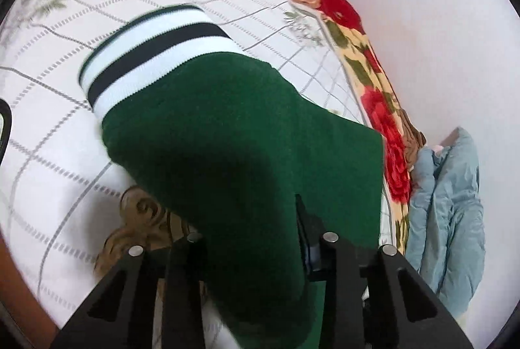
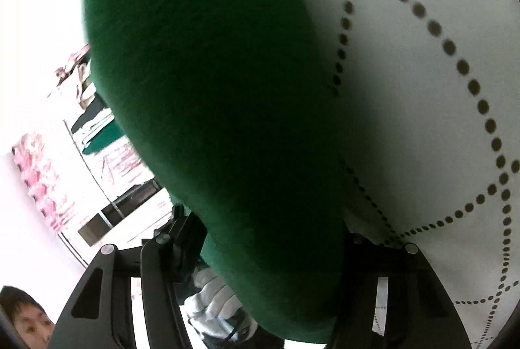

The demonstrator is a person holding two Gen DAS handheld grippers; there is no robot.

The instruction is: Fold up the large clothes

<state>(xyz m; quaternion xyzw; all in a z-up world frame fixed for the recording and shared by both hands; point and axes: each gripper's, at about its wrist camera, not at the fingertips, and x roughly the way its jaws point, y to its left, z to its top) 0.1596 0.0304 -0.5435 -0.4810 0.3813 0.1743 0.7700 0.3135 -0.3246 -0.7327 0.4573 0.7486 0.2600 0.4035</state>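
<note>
A dark green knit garment (image 1: 227, 128) with a white and navy striped band (image 1: 156, 56) hangs up off the bed toward the left wrist camera. My left gripper (image 1: 253, 235) is shut on a fold of it, and the cloth hides most of the left finger. In the right wrist view the same green garment (image 2: 211, 72) fills the middle. My right gripper (image 2: 266, 235) is shut on a thick bunch of it that fills the space between its jaws. A white-gloved hand (image 2: 214, 293) shows just under the cloth.
The bed has a white cover with a grey grid (image 1: 48, 154) and a red floral blanket (image 1: 386, 128) along its far edge. A light blue garment (image 1: 448, 219) lies by the white wall. A carved tan piece (image 1: 139, 219) shows near the fingers. A person's head (image 2: 26, 313) is at the lower left.
</note>
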